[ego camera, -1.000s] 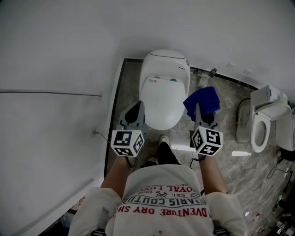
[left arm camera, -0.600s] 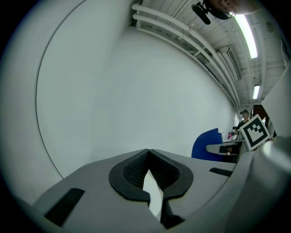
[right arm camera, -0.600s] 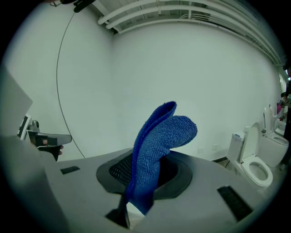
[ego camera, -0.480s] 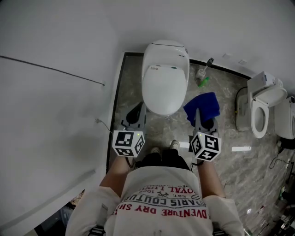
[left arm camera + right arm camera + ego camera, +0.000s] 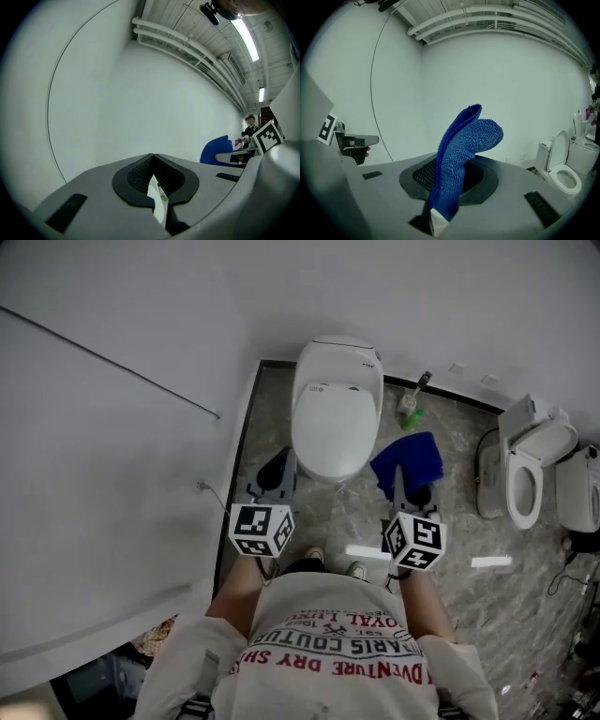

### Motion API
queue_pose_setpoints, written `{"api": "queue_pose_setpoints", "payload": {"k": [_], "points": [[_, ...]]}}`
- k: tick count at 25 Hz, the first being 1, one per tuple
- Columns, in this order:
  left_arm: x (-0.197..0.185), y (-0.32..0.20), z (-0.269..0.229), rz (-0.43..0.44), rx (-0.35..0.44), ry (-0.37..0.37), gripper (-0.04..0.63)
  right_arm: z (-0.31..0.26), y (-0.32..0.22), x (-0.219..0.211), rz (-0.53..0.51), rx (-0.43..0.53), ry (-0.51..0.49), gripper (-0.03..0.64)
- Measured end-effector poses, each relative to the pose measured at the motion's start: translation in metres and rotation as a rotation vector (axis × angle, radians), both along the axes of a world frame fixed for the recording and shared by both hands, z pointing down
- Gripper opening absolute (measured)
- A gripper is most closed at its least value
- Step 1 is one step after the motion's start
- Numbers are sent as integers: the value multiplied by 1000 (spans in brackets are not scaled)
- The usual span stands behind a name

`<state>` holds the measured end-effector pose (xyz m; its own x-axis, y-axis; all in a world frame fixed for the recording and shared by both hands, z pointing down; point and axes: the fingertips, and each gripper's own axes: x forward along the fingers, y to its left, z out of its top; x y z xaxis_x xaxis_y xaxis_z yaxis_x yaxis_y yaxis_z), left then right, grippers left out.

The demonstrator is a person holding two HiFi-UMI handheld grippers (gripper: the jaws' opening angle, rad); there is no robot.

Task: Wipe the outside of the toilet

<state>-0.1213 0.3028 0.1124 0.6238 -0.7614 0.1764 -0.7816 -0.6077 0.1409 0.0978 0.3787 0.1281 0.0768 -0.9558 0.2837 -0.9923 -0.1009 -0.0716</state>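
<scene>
I hold my left gripper (image 5: 275, 466) with its jaws pinched together and nothing between them; in the left gripper view only a thin sliver shows between the pads. My right gripper (image 5: 409, 488) is clamped on a blue microfibre cloth (image 5: 459, 152), which stands up out of the jaws and folds over at the top. A small white tag shows at the cloth's lower edge, but I can read nothing on it.

The white toilet (image 5: 336, 423) stands ahead of me with its lid down, its back to the white wall (image 5: 122, 324). From the head view it sits between the two grippers and a little beyond their tips. The cloth hangs to the toilet's right, apart from it. A small label (image 5: 324, 387) sits at the back of the lid, too small to read.

A toilet brush in its holder (image 5: 412, 401) stands just right of the toilet's base on the marbled floor (image 5: 459, 521). Further right is a second toilet (image 5: 525, 482) with its seat raised.

Each gripper carries a marker cube (image 5: 262, 530) with black-and-white squares. My shirt (image 5: 328, 652) has red and dark print, seen upside down: "DVENTURE DRY SH" is clear, and the line above it is probably "COUTUR".
</scene>
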Motion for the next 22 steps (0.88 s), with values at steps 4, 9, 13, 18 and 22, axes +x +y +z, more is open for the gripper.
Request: {"api": "queue_pose_setpoints", "payload": {"k": [4,9,13,18,22], "points": [[2,7,-3,-5,10,2,6,-3,6,1,-4,13,-5,86],[2,11,-7,-10,19,12,6,-9,11,-2,-22,20,6,86],[5,12,-8,-11,19,20,6,-11,14,0,-27,23,9,86],[9,10,-8,2,23,23,6,-13,13,0,-20,30,10,86],[12,10,-4,12,16,23,6,-10,13,1,-11,28,-3,86]]}}
